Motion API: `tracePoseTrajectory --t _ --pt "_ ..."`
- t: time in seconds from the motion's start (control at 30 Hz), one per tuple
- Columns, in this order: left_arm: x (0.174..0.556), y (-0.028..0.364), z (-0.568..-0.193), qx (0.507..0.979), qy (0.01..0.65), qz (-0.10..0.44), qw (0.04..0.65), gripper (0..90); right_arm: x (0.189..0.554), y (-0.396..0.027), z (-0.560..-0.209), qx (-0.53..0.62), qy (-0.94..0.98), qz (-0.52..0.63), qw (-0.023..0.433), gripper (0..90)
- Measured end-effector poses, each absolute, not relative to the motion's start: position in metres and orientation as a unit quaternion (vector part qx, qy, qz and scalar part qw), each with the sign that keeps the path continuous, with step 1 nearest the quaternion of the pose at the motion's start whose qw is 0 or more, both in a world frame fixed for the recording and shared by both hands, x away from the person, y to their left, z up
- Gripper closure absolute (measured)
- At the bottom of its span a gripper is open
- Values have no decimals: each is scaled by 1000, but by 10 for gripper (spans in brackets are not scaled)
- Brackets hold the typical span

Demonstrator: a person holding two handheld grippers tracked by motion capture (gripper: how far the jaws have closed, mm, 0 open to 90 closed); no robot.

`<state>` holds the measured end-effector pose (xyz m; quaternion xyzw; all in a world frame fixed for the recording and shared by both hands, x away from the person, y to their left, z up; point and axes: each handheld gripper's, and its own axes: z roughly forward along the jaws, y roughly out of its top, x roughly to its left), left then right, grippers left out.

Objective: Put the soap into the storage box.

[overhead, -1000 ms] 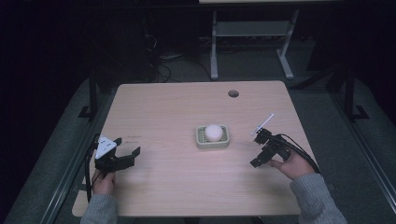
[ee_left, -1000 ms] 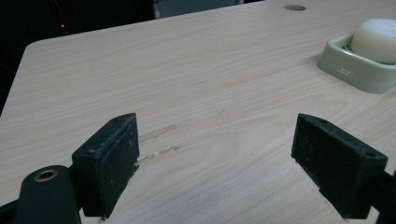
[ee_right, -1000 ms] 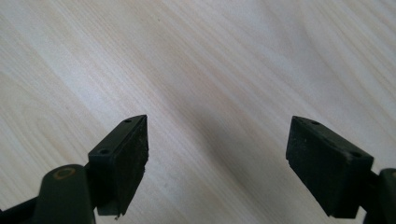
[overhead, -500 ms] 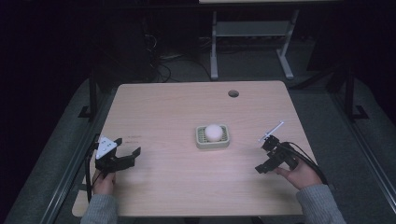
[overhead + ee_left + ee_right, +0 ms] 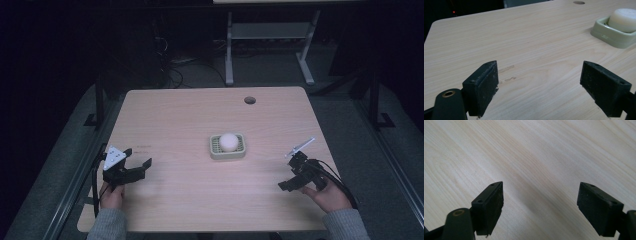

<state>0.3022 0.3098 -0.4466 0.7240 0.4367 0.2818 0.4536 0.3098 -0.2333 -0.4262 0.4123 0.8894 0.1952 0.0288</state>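
1. The left gripper (image 5: 136,166) sits near the table's (image 5: 175,125) front left corner, held by the person's left hand (image 5: 113,194). A grey three-cornered plate rides on top of it. Its jaws stand wide apart with nothing between them, low over bare wood, as the left gripper view shows (image 5: 540,87).
2. A few faint scuff marks (image 5: 507,74) lie on the wood just ahead of that gripper's jaws.
3. A pale green soap dish (image 5: 227,147) rests flat about midway across the table, a little right of centre and well apart from both grippers. In the left gripper view it sits at the upper right (image 5: 610,37).
4. A white rounded bar of soap (image 5: 229,141) lies inside the dish, also seen from the left gripper (image 5: 624,17).
5. A small round hole (image 5: 250,100) is cut in the table near its back edge, right of centre.
6. The right gripper (image 5: 289,185) is near the table's front right corner, held by the right hand (image 5: 330,195), its cable trailing off the right edge. Its jaws are spread wide and empty above plain wood (image 5: 540,206).
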Motion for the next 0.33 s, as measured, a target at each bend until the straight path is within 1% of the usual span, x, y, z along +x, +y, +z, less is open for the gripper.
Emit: tracePoseTrajectory --t 0.33 --pt "302 306 -448 730 436 278 447 148 294 -244 -435 424 877 222 39 207"
